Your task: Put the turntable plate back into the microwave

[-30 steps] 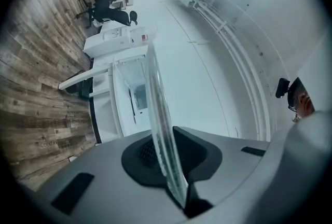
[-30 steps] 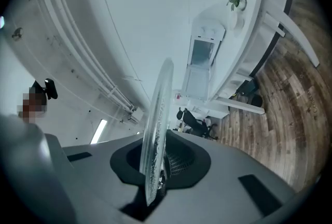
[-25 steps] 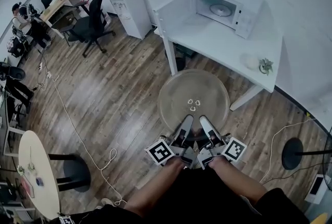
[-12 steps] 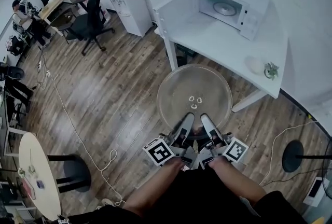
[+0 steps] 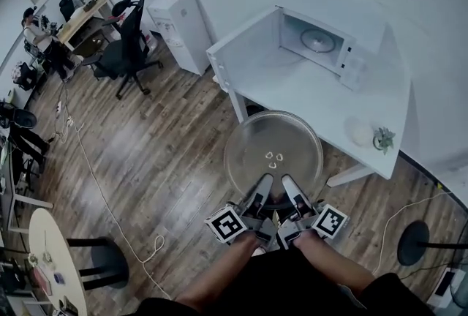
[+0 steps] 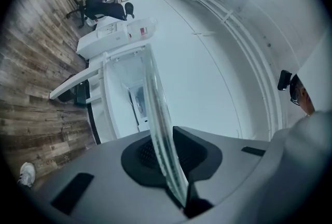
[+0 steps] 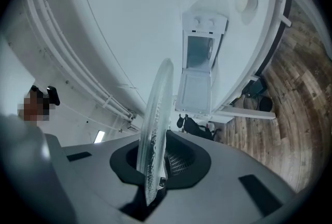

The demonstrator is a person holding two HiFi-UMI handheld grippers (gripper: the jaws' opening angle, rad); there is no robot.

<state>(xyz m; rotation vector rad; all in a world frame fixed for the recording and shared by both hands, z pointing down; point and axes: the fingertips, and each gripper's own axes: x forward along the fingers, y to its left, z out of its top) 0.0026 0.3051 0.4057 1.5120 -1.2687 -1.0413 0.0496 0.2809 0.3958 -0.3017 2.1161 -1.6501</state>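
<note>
The jaws of the left gripper (image 5: 260,186) were closed on the near rim of the turntable plate (image 5: 273,146). The jaws of the right gripper (image 5: 290,186) pinched the same rim just beside it. In each gripper view the glass stood edge-on between the dark pads (image 6: 142,158).

The plate hung about level over the wooden floor (image 5: 161,139). It was apart from the white table (image 5: 292,84), where the microwave (image 5: 322,33) stood with its door open.

The plate seemed stiff, smooth, rather heavy and easy to break. With both grips on one side, the far edge would probably pull downward, so a firm hold on the thick rim seemed necessary.
</note>
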